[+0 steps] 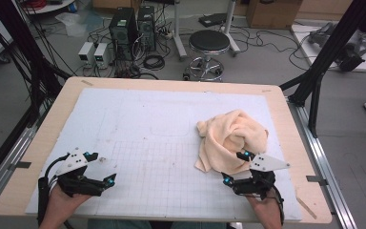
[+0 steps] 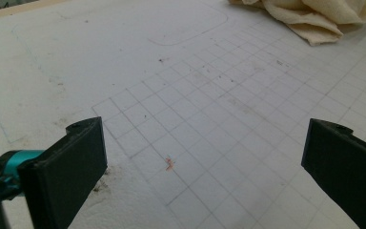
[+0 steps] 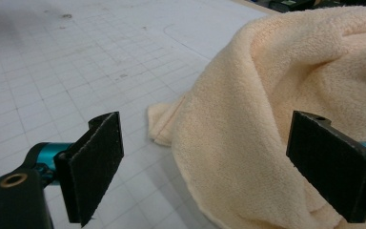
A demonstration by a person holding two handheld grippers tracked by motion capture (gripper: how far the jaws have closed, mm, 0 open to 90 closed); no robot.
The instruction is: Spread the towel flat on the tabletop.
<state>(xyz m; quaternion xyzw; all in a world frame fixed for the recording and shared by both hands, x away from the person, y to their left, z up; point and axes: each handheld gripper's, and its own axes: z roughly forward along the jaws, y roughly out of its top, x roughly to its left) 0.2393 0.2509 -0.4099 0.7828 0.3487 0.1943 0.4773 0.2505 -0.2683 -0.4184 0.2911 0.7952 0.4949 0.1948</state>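
Note:
A crumpled cream towel [image 1: 231,138] lies in a heap on the right half of the white gridded mat [image 1: 162,143]. My right gripper [image 1: 234,168] is at the towel's near edge, jaws open, and in the right gripper view the towel [image 3: 267,119] bulges between and beyond the two black pads [image 3: 95,167] without being pressed. My left gripper [image 1: 100,168] rests low over the mat at the near left, open and empty. In the left gripper view the towel [image 2: 314,16] lies far off at the top right, and bare grid shows between the pads [image 2: 71,171].
The mat covers a wooden table [image 1: 43,138] whose edges run close to both hands. Beyond the table stand a black stool [image 1: 208,47], computer towers [image 1: 124,26], cables and a cardboard box [image 1: 271,12] on the floor. Black frame posts [image 1: 324,57] flank the table.

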